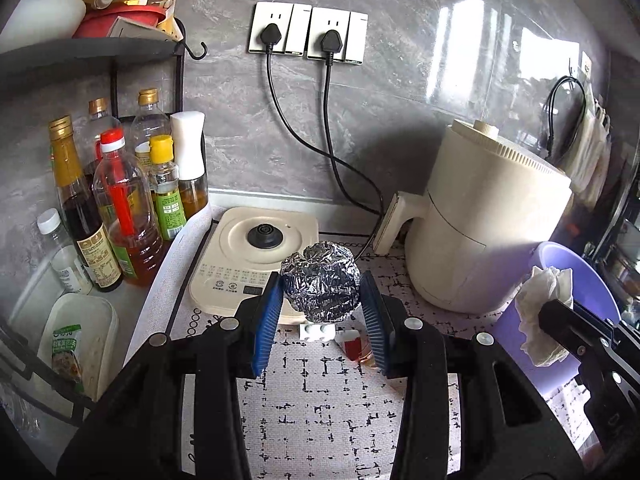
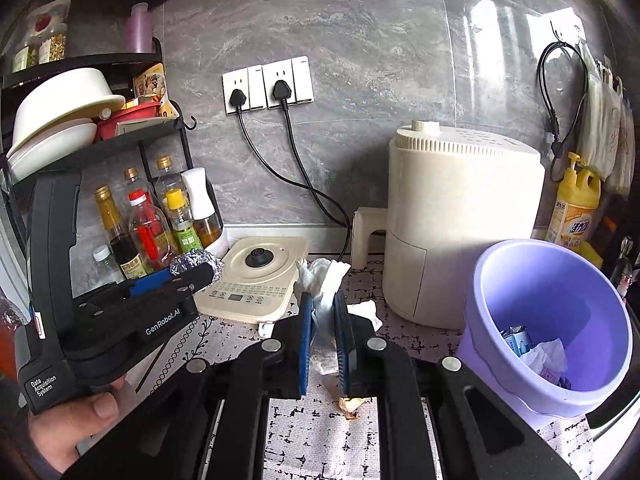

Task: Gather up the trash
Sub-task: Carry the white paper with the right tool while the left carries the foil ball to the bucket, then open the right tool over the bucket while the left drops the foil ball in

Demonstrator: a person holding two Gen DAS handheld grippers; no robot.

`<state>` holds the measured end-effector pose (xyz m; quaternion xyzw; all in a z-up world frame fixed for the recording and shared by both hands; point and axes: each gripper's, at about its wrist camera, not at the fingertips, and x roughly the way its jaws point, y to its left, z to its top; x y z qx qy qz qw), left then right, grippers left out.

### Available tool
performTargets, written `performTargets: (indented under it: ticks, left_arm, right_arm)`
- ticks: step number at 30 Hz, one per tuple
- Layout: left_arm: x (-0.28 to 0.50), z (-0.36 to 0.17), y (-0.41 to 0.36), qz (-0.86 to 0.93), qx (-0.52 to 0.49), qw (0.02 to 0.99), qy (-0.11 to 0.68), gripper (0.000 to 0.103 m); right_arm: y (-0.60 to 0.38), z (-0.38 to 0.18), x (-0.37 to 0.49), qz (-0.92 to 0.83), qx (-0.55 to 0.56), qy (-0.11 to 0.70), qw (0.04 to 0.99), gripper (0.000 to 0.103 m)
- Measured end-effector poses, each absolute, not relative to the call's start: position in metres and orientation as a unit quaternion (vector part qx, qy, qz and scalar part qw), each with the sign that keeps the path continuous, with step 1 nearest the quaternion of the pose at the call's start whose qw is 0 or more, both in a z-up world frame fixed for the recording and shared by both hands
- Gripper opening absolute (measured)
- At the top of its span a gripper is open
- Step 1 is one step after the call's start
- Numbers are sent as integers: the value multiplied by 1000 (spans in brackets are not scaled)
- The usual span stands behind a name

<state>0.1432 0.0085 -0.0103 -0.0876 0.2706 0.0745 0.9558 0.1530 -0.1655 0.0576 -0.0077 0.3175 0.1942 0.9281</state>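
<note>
Since the bin sits near right, the left gripper carries foil clamped; the right gripper pinches tissue beside it.

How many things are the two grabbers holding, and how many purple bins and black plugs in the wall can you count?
Foil ball: 1, in the left gripper
Tissue: 1, in the right gripper
Purple bin: 1
Black plugs: 2
Total: 5
</note>
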Motion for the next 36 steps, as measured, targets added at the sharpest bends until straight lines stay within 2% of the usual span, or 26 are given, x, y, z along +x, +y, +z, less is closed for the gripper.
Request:
performTargets:
  ticks: [14,30,33,34,35,36]
  left_arm:
    - [152,24,-46,10,-64,969,240,40]
    - [182,24,-139,-74,-44,966,244,40]
    - [187,26,-153,-84,-37,965,244,40]
    - [188,26,-157,-87,-34,965,244,40]
    - [190,27,-161,-90,-32,965,243,40]
    - [191,27,-165,-93,-30,965,243,40]
  right_arm:
    - [-221,94,146,134,10,281,950,12]
    - [-308,90,163,52,37,291,955,12]
    - [-321,86,167,43,39,290,955,19]
    - [-324,85,168,42,40,289,956,44]
    - [-327,85,168,38,41,284,957,55]
    - [-330,85,168,34,43,279,959,55]
